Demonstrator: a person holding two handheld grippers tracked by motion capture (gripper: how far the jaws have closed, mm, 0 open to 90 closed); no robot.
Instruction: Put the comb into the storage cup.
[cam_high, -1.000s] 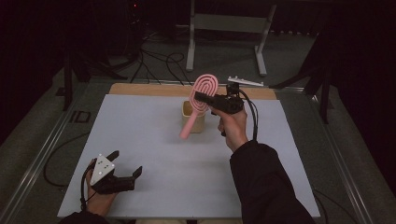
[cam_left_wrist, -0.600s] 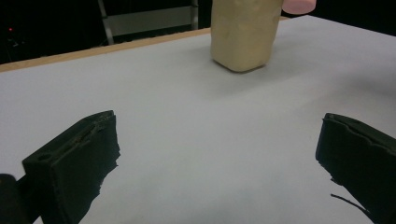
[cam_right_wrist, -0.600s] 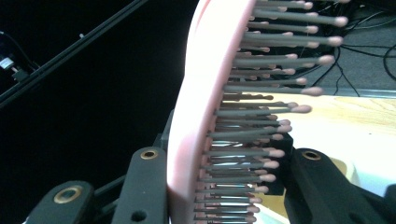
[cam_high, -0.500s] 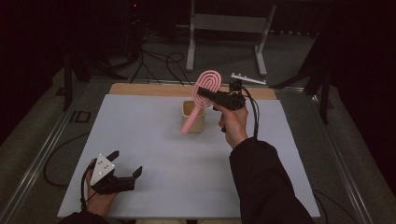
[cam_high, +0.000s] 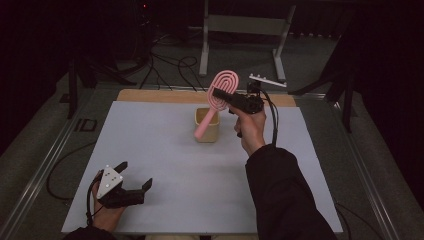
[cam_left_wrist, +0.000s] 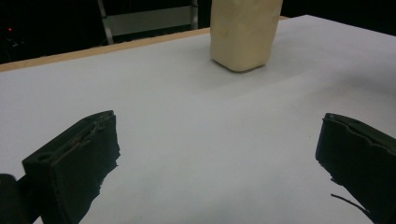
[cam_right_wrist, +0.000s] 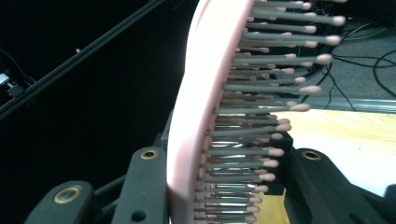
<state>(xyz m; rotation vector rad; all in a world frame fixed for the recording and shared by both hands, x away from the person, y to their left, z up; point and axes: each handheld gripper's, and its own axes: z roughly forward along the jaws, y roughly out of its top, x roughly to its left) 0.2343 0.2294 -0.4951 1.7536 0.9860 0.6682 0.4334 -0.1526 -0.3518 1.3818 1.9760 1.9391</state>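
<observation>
A pink hairbrush hangs in the air over the far middle of the table, with my right gripper shut on its oval head. Its handle slants down and left across the beige cup below; whether it touches the cup I cannot tell. In the right gripper view the pink back and the grey bristles sit clamped between the two jaws of the right gripper. My left gripper rests at the front left of the table, open with nothing in it. Seen from the left gripper, the cup stands well ahead.
The white table top ends in a wooden strip at its far edge. A metal stand and loose cables lie on the floor behind. A cable trails from the right gripper along the forearm.
The right hand has lifted the brush slightly and shifted it a little to the right. The left gripper has stayed put.
</observation>
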